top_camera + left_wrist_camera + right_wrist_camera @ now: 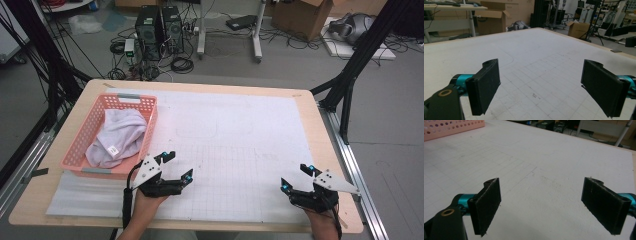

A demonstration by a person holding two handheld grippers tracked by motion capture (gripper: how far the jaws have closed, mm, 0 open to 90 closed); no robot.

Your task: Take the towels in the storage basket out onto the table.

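Nearest you on the tabletop (240, 90), your left gripper (176, 166) sits at about 7 o'clock of the white gridded mat (235, 150), its fingers (484, 87) spread wide and released, with bare mat between them. Your right gripper (296, 179) rests at about 5 o'clock, well apart from the left one, and its fingers (486, 205) are likewise spread wide and grasping nothing. Both grippers hover low over the gridded part of the mat, pointing away from you toward 12 o'clock. Just beyond your left gripper, at about 10 o'clock on the tabletop, stands the pink basket (82, 137), its near right corner close to that gripper but not touching it. Inside the basket lies a crumpled white towel (117, 137) with a small tag on it, filling most of the basket's middle and near end. In the right gripper view the basket's perforated wall appears at the top left corner, far across the mat. Past the tabletop's far edge, at 12 o'clock, two black computer towers (160, 30) stand on the floor among cables.
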